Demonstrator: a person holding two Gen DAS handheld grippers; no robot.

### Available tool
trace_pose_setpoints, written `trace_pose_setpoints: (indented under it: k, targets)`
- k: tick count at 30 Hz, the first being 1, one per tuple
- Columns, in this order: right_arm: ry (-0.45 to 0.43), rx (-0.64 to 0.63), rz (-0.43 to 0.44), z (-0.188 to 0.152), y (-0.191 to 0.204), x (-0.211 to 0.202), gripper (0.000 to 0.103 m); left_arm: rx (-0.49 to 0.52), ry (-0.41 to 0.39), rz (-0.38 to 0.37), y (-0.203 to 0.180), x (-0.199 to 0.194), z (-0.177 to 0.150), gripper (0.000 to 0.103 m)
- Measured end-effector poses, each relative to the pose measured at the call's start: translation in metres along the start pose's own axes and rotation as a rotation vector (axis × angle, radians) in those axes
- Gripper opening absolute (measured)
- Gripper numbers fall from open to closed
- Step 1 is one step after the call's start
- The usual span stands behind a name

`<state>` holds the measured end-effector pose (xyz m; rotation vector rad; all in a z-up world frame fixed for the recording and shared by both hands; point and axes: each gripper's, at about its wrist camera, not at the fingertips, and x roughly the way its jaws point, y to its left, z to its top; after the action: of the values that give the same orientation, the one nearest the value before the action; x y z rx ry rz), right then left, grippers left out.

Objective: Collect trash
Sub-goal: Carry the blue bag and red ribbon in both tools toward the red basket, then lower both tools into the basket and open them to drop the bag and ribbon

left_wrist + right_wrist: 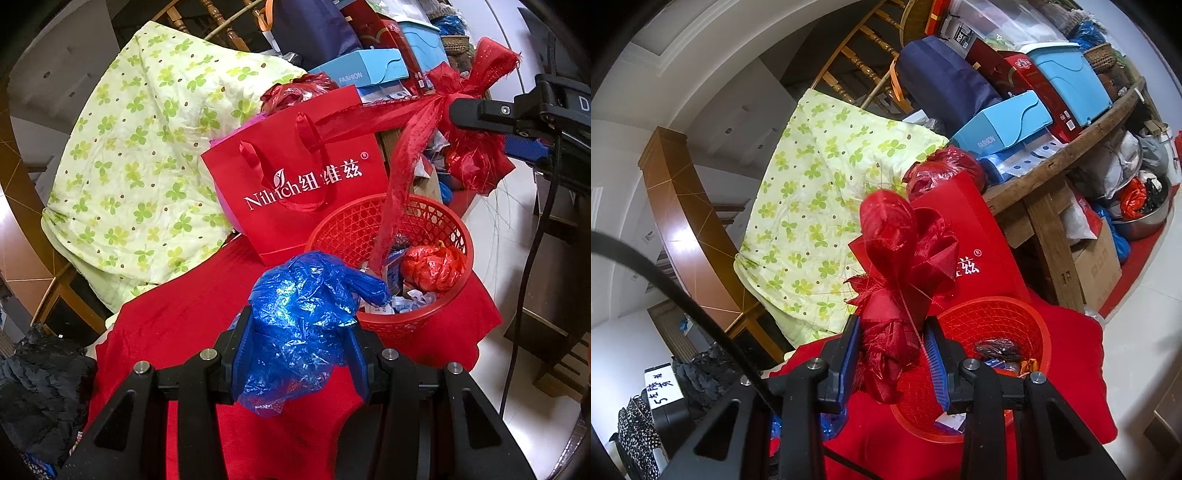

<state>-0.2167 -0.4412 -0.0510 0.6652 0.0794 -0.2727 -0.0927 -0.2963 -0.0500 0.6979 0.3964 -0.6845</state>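
My left gripper [299, 332] is shut on a crumpled blue plastic bag [299, 317] and holds it just left of and in front of the red mesh basket [439, 218]. The basket holds a red plastic ball, paper scraps and wrappers. My right gripper [892, 349] is shut on a red ribbon bow [901, 258], held above the basket's [1030, 317] left rim. In the left wrist view the right gripper [480, 129] hangs above the basket, with a ribbon tail [399, 173] trailing down into it.
A red Nilrich gift bag [295, 177] stands behind the basket on a red cloth [177, 317]. A green clover quilt [140, 147] lies to the left. A wooden table [1056, 158] piled with boxes is behind. Black netting [37, 376] lies at the lower left.
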Motion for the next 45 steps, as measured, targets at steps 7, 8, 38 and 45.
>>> trace_pose_setpoints:
  k: [7, 8, 38, 45]
  targets:
    - [0.003, 0.008, -0.016, -0.003, 0.0, 0.001, 0.037, -0.007, 0.018, -0.016, 0.0, 0.007, -0.002, 0.048]
    - [0.005, 0.01, -0.018, -0.004, -0.001, 0.002, 0.037, -0.008, 0.021, -0.018, 0.0, 0.009, -0.002, 0.048]
    - [0.057, 0.08, -0.092, -0.014, -0.037, 0.029, 0.037, -0.023, 0.104, -0.059, -0.004, 0.058, -0.007, 0.048]
    - [0.045, 0.098, -0.125, -0.009, -0.052, 0.031, 0.037, -0.024, 0.104, -0.065, -0.003, 0.07, 0.0, 0.048]
